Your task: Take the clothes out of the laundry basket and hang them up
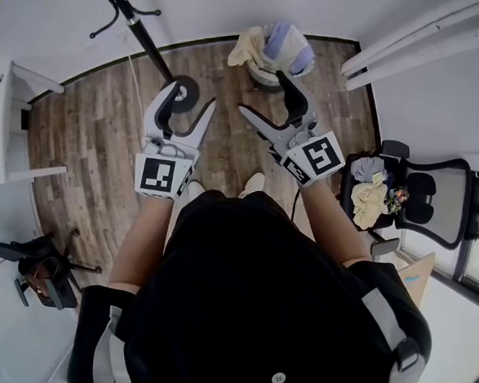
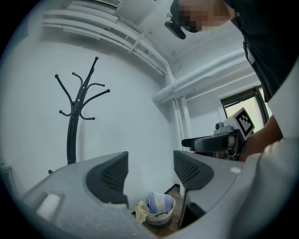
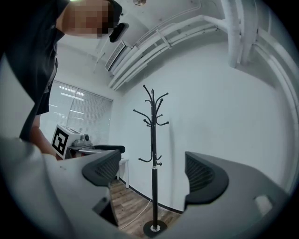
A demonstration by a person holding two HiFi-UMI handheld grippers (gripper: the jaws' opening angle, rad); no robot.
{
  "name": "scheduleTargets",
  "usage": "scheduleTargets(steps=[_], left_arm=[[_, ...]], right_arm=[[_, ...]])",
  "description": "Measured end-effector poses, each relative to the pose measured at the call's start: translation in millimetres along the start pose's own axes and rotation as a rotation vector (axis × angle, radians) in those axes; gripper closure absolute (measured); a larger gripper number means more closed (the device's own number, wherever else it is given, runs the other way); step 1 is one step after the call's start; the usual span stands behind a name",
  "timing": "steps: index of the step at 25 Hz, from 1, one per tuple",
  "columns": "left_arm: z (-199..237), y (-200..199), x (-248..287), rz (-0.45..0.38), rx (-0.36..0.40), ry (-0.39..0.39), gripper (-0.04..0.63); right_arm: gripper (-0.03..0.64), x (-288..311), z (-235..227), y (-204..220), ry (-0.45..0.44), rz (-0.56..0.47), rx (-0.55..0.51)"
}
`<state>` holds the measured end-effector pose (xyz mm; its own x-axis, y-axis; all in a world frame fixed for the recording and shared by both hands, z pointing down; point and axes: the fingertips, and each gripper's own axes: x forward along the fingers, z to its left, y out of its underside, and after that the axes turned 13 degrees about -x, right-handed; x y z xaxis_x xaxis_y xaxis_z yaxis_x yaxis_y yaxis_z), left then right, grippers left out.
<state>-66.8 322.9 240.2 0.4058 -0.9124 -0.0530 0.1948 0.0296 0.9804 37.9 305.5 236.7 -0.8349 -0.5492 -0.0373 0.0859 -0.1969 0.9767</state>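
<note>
- The laundry basket [image 1: 266, 78] stands on the wooden floor [image 1: 97, 139] at its far edge, against the white wall, heaped with clothes [image 1: 282, 43]; a yellowish piece hangs over its rim.
- The coat stand [image 1: 143, 39] rises just left of the basket, hooks bare.
- The left gripper [image 1: 189, 108] and right gripper [image 1: 266, 99] are held level side by side, jaws spread, nothing between them.
- Judged step: the reach has not begun. Next comes stepping forward, lowering one gripper and pinching a top garment.
- Open floor lies ahead and left; a chair [image 1: 441, 205] holding more cloth crowds the right edge.
</note>
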Motion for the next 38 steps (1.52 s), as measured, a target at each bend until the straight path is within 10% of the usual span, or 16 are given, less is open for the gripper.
scheduleTargets(steps=[6,28,38], left_arm=[[-10.5,0.6,15.5,-0.015,0.008,0.031,0.079],[-146.0,35.0,161.2,0.031,0.025,0.183,0.067],[-127.0,56.1,237.6,0.062,0.005,0.212,0.067]], right_arm=[[0.076,-26.8,-30.0,2.3,0.085,0.015,-0.017],[0.072,-153.7,-179.3,51.0,0.237,0.058,0.024],[0.071,-124.9,-242.1,82.2,0.263,0.093,0.033]])
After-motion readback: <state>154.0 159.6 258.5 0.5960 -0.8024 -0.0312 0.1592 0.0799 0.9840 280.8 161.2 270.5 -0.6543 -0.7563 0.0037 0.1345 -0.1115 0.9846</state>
